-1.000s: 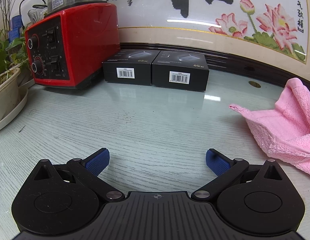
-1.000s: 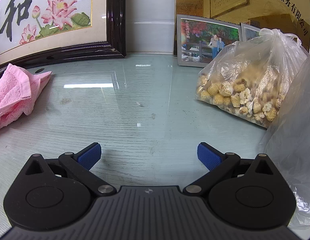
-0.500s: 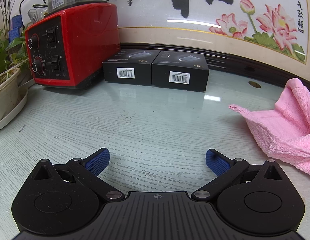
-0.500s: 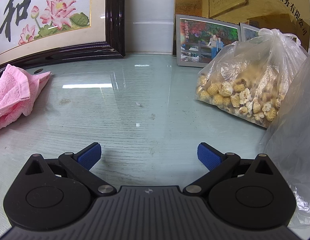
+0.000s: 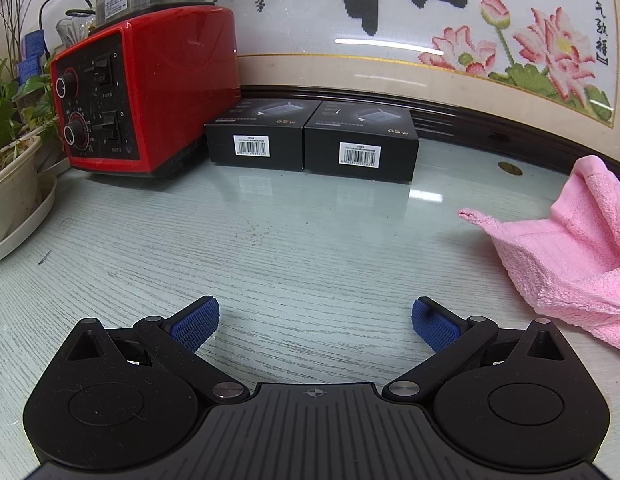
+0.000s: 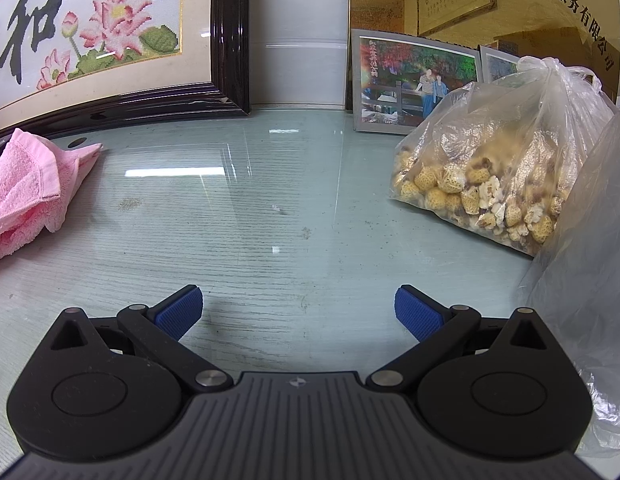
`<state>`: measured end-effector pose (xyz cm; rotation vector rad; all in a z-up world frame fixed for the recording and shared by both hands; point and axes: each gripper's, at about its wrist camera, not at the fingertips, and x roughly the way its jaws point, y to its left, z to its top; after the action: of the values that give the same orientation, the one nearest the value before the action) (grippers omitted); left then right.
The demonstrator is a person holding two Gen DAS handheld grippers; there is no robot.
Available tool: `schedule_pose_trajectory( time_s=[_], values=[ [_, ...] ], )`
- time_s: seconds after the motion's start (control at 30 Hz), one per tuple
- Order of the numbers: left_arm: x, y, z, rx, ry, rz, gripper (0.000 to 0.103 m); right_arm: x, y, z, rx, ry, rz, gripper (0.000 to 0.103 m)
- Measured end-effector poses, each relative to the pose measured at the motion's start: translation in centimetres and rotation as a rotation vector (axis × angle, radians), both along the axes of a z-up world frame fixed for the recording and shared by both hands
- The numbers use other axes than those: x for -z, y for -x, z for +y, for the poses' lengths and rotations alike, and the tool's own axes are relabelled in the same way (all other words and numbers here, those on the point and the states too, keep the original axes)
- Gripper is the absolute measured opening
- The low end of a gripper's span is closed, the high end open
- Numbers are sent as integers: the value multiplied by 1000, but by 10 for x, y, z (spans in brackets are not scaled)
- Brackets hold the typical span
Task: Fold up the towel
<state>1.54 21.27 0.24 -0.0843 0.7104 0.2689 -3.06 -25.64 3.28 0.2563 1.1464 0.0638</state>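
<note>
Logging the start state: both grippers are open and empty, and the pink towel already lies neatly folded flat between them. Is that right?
Not quite. The pink towel is not folded flat: it lies crumpled in a loose heap, as the left wrist view shows. The rest holds: the left gripper and the right gripper are both open and empty, with the towel between them.

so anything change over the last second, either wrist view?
Right view: the pink towel sits slightly further left in frame, suggesting a small camera shift. Nothing gripped or released. Left gripper and right gripper remain open; left view unchanged.
</note>
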Motion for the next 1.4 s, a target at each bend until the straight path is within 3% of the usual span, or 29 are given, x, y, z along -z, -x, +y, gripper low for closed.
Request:
schedule_pose_trajectory(
  time_s=[0.43, 0.87, 1.07, 1.17, 1.4],
  values=[
    [-1, 0, 0, -1, 0, 0, 103, -1, -1, 2, 22, -4, 10, 103],
    [-1, 0, 1, -1, 0, 0, 103, -53, -59, 67, -83, -406, -80, 103],
    [-1, 0, 1, -1, 0, 1, 103, -38, -95, 82, -119, -434, -93, 103],
    [-1, 0, 1, -2, -1, 1, 103, -29, -96, 80, -123, -447, -114, 103],
    [-1, -1, 0, -7, -3, 2, 103, -14, -83, 81, -127, -443, -64, 103]
  ],
)
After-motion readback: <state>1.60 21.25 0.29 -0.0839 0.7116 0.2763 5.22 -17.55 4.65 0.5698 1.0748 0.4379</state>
